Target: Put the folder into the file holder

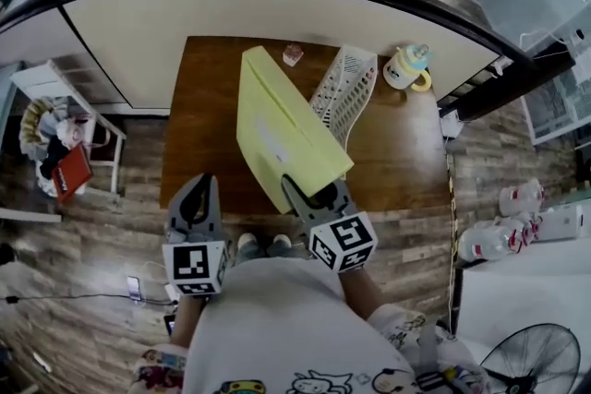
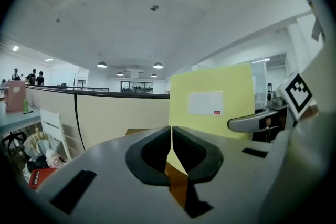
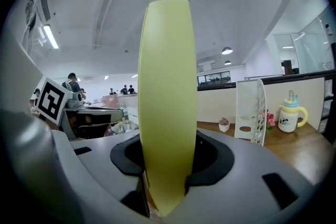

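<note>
My right gripper (image 1: 309, 192) is shut on the near corner of a pale yellow folder (image 1: 282, 132), which is lifted over the brown table (image 1: 199, 120) and slants up and away. In the right gripper view the folder (image 3: 164, 97) stands on edge between the jaws, filling the middle. The white perforated file holder (image 1: 343, 92) stands at the table's back, just right of the folder; the right gripper view has the file holder (image 3: 251, 110) ahead to the right. My left gripper (image 1: 196, 198) hangs off the table's front edge, shut and empty. Its view catches the folder (image 2: 212, 99) with a white label.
A yellow-and-white cup with a teal lid (image 1: 407, 67) stands at the table's back right corner. A small pink potted flower (image 1: 293, 54) sits at the back edge. A white chair with clutter (image 1: 65, 138) is left of the table. A curved partition (image 1: 277, 9) runs behind.
</note>
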Demonstrator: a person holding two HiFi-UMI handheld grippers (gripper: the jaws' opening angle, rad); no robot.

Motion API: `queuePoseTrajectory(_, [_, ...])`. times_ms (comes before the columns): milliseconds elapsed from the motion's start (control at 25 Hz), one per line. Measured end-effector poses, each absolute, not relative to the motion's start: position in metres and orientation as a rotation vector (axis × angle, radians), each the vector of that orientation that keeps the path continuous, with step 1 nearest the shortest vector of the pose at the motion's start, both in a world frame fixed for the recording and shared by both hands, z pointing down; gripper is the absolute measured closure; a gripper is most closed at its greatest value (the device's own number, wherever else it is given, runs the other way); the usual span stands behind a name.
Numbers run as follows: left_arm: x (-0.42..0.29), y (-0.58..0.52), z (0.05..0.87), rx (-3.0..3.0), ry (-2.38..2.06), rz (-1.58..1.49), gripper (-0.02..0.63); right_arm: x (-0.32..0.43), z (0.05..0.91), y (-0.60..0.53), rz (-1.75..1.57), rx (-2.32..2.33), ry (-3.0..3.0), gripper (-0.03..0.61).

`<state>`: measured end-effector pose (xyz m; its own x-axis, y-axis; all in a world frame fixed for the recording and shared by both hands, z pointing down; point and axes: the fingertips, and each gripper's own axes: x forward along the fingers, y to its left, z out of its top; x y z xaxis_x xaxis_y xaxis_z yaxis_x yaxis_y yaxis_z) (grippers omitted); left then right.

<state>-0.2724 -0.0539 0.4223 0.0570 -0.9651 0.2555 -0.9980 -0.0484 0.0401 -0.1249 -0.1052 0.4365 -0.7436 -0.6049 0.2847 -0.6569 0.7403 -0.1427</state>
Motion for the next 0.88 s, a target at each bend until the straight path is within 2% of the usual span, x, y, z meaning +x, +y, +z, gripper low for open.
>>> queuePoseTrajectory(880, [-0.19, -0.056, 0.416, 2.32, -1.814, 0.223, 0.601, -0.028, 0.387, -0.076, 0.433, 1.328, -2.739, 0.407])
